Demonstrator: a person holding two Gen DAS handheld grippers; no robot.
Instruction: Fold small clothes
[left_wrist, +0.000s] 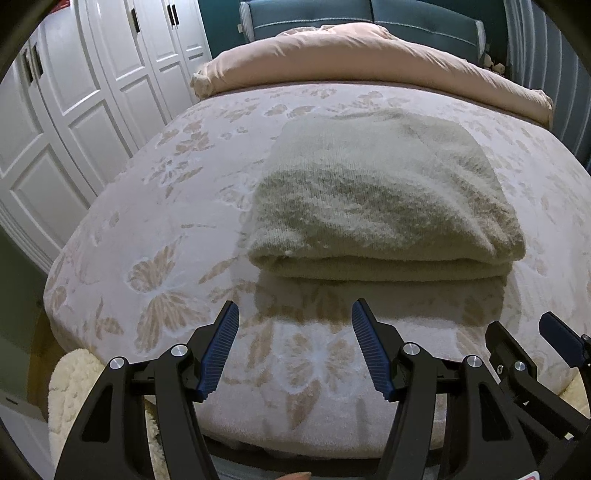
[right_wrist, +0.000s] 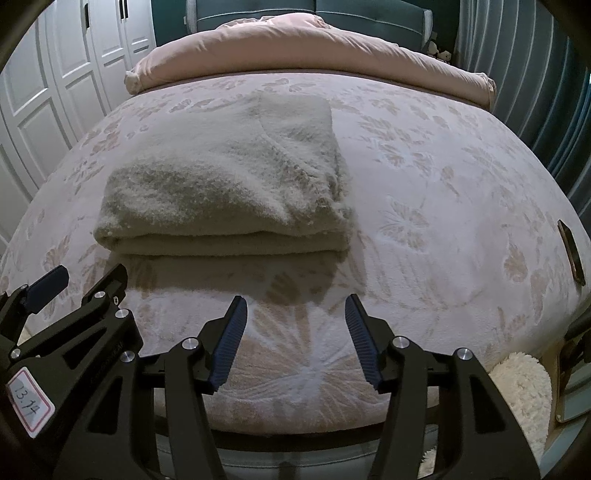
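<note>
Two grippers, both spread wide and holding nothing, poised side by side over the near edge of the bed (left_wrist: 122, 236). Ahead of both, one folded garment (left_wrist: 376, 192), a fuzzy cream knit, lying flat on the butterfly-patterned blanket (right_wrist: 424, 206) toward the middle of the bed. Already doubled over, with a thick rounded fold facing the grippers and looser layered edges along its right side. Long axis of that near fold running left to right, square across the line of approach.

From the left gripper (left_wrist: 291, 314): garment ahead and off to the right, its left corner roughly straight in front. From the right gripper (right_wrist: 295, 308): garment ahead and off to the left, its right corner roughly straight in front. So centred between the two, near fold clear of the fingertips, not touched by either. Neither gripper plainly nearer; about level, judging by how each sees the other at its inner side.

Probably at a late stage: either done, or one more fold or a lift away. For any further move, likely a straight reach forward with each gripper taking its own near corner, keeping level so the stack stays square. Main risk: pinching only the top layer and peeling the fold open.

Beyond: pink duvet (left_wrist: 369, 59) bunched at the head of the bed, white wardrobe doors (left_wrist: 74, 103) to the left.
</note>
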